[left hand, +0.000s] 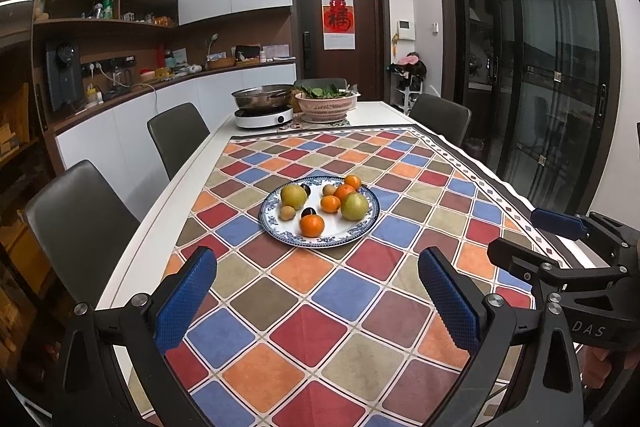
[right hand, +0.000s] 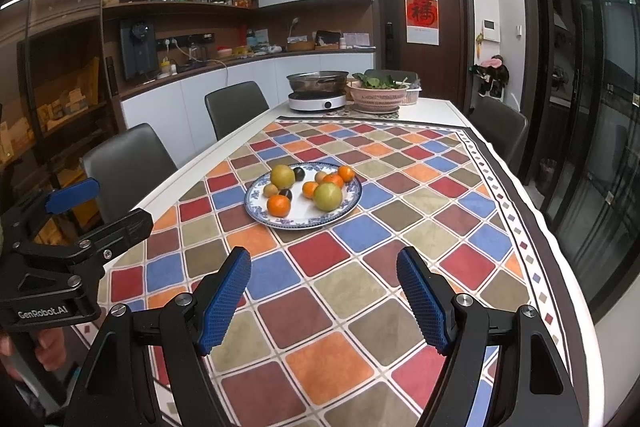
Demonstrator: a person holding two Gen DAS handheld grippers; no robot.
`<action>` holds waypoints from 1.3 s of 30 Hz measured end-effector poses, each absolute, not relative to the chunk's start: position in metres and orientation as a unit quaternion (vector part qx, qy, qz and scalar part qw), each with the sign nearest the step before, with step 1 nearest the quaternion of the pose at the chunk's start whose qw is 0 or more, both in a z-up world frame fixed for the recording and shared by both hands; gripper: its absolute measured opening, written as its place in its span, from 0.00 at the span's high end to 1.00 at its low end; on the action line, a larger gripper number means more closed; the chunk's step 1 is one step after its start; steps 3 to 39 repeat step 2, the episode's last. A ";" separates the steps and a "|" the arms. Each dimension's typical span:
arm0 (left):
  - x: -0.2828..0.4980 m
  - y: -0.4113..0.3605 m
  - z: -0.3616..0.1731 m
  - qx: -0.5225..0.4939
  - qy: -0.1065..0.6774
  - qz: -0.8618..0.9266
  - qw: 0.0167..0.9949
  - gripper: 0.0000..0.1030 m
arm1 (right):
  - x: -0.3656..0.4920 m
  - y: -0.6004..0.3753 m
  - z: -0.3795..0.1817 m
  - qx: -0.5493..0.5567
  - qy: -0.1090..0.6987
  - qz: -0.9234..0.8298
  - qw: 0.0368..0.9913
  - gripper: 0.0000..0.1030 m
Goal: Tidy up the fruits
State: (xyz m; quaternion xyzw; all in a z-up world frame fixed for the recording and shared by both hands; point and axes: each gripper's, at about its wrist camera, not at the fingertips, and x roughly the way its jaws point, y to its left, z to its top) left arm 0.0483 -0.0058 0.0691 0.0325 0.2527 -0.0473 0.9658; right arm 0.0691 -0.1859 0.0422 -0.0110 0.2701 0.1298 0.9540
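Note:
A blue-patterned plate (left hand: 362,229) (right hand: 256,213) sits mid-table on the checkered cloth. It holds two yellow-green pears (left hand: 354,206) (right hand: 328,197), several oranges (left hand: 312,225) (right hand: 278,206), small brown fruits (left hand: 287,213) and dark plums (left hand: 308,212). My left gripper (left hand: 318,291) is open and empty, above the cloth, well short of the plate. My right gripper (right hand: 324,291) is open and empty, also short of the plate. Each gripper shows at the edge of the other's view, the right gripper (left hand: 560,227) and the left gripper (right hand: 76,195).
At the far end of the table stand a metal pot on a white induction cooker (left hand: 264,115) (right hand: 318,101) and a pink basket of greens (left hand: 328,105) (right hand: 376,95). Grey chairs (left hand: 176,139) (right hand: 128,159) line the left side, and one chair (left hand: 440,113) stands on the right.

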 end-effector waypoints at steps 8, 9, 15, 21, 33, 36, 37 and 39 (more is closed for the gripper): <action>0.048 -0.006 0.067 0.032 0.254 -0.050 0.965 0.00 | 0.068 -0.186 0.041 -0.011 0.271 0.130 0.954 0.26; 0.048 -0.006 0.067 0.032 0.254 -0.050 0.965 0.00 | 0.068 -0.186 0.041 -0.011 0.271 0.130 0.954 0.26; 0.048 -0.006 0.067 0.032 0.254 -0.050 0.965 0.00 | 0.068 -0.186 0.041 -0.011 0.271 0.130 0.954 0.26; 0.048 -0.006 0.067 0.032 0.254 -0.050 0.965 0.00 | 0.068 -0.186 0.041 -0.011 0.271 0.130 0.954 0.26; 0.048 -0.006 0.067 0.032 0.254 -0.050 0.965 0.00 | 0.068 -0.186 0.041 -0.011 0.271 0.130 0.954 0.26; 0.048 -0.006 0.067 0.032 0.254 -0.050 0.965 0.00 | 0.068 -0.186 0.041 -0.011 0.271 0.130 0.954 0.26; 0.048 -0.006 0.067 0.032 0.254 -0.050 0.965 0.00 | 0.068 -0.186 0.041 -0.011 0.271 0.130 0.954 0.26; 0.048 -0.006 0.067 0.032 0.254 -0.050 0.965 0.00 | 0.068 -0.186 0.041 -0.011 0.271 0.130 0.954 0.26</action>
